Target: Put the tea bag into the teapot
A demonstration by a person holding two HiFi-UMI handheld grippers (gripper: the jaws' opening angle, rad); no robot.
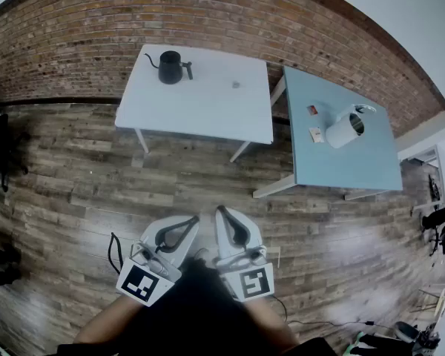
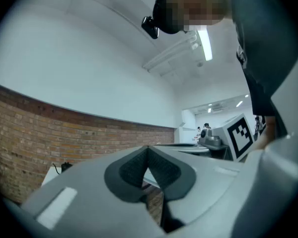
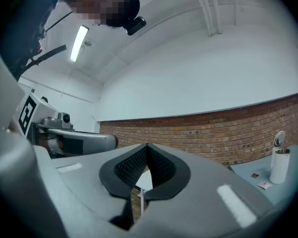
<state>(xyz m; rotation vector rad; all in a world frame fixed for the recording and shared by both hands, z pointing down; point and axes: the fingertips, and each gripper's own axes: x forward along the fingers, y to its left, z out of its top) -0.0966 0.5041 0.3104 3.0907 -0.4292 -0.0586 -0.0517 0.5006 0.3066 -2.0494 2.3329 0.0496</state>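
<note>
The left gripper (image 1: 193, 221) and right gripper (image 1: 221, 212) were nearest in the head view, held side by side over the wooden floor (image 1: 74, 184), tips almost touching each other. Well ahead of the fingers stood a white surface (image 1: 208, 113) carrying a black gooseneck kettle (image 1: 169, 67). Ahead and to the right of them, a blue-grey surface (image 1: 356, 169) held the white teapot (image 1: 346, 128). A small white packet, apparently the tea bag (image 1: 317, 134), lay just beside it.

In the left gripper view the fingers (image 2: 131, 170) were clenched tip to tip with nothing between them, and a brick wall (image 2: 64, 133) stood beyond.

In the right gripper view the fingers (image 3: 129, 168) were likewise clenched and empty. The white teapot (image 3: 279, 161) stood upright far off to their right, the tea bag (image 3: 263, 185) near its base.
</note>
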